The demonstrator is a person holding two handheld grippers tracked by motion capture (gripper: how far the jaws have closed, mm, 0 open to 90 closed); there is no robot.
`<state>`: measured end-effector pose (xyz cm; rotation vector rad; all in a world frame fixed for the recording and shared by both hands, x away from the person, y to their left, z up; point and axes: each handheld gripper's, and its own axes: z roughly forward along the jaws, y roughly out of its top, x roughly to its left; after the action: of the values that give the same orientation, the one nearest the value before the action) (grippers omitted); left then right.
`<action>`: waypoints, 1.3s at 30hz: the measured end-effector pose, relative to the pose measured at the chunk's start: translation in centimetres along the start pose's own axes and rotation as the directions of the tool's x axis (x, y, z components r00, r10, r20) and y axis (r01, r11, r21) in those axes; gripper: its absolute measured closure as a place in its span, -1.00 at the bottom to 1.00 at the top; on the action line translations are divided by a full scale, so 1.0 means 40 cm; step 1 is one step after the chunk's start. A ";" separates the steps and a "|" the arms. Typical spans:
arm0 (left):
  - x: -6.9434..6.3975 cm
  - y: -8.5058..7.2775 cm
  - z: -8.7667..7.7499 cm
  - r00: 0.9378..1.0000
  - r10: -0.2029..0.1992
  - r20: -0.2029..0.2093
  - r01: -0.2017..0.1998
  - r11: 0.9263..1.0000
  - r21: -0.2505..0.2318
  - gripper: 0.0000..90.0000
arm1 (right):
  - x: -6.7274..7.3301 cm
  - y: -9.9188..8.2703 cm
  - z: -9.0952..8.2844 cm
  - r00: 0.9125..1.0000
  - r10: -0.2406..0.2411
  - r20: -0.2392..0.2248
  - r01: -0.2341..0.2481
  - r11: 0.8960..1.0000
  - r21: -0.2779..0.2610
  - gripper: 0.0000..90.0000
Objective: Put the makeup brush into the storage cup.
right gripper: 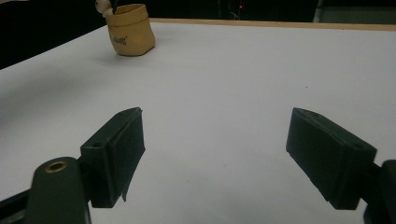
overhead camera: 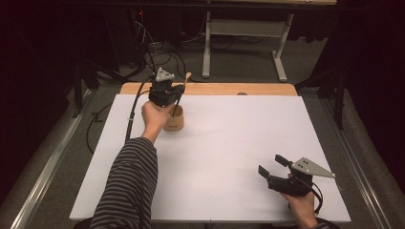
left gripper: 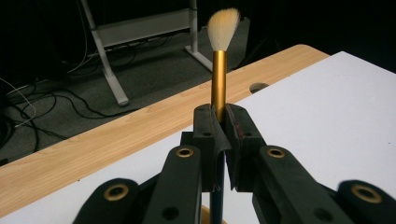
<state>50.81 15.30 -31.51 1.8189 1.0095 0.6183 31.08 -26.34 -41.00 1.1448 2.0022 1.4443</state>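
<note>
Brush (left gripper: 218, 70) clamped upright between the fingers of the left gripper (left gripper: 219, 123), gold handle rising above the pads, pale bristle tuft on top. Dark lower shaft of it seen running down below the fingers in the left gripper view. Held over the tan cup (overhead camera: 174, 119), at the far left part of the white surface (overhead camera: 229, 143); whether the lower end sat inside the cup or only above it, impossible to tell. Left gripper (overhead camera: 165, 93) seen from the high view just above that cup, carried by a hand (overhead camera: 154, 117) coming out of a striped sleeve (overhead camera: 129, 186), grey 3-cornered plate on top, black cable trailing down the left side.

Cup (right gripper: 130, 30) also caught in the right gripper view, far off at the upper left, standing on the white sheet, a rounded pale end and a dark stem showing above its rim.

Right gripper (right gripper: 215, 149) low over the near right part of the surface, well apart from cup and brush, its 2 fingers spread wide with nothing between them but bare white sheet. Seen from above (overhead camera: 272, 168) pointing left and slightly away, held in the right hand (overhead camera: 298, 198).

Wooden edge (overhead camera: 210, 88) visible beyond the white sheet, with grey floor (overhead camera: 239, 64) and tangled cables (overhead camera: 157, 55) behind.
</note>
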 end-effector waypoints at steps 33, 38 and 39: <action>0.014 -0.023 0.002 1.000 0.022 -0.002 -0.022 1.000 0.012 0.86 | 0.001 0.000 0.001 1.000 -0.007 -0.005 0.007 1.000 -0.002 -0.54; 0.013 -0.031 0.006 1.000 0.023 -0.002 -0.023 0.999 0.026 0.86 | 0.002 0.000 0.000 1.000 -0.009 -0.004 0.009 1.000 -0.001 -0.54; 0.013 -0.032 0.007 1.000 0.027 -0.003 -0.027 0.999 0.031 0.86 | 0.002 0.000 0.000 1.000 -0.009 -0.004 0.009 1.000 -0.001 -0.54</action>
<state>50.83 15.91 -32.81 1.8615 1.0033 0.6254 31.05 -26.29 -41.00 1.1318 2.0069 1.4444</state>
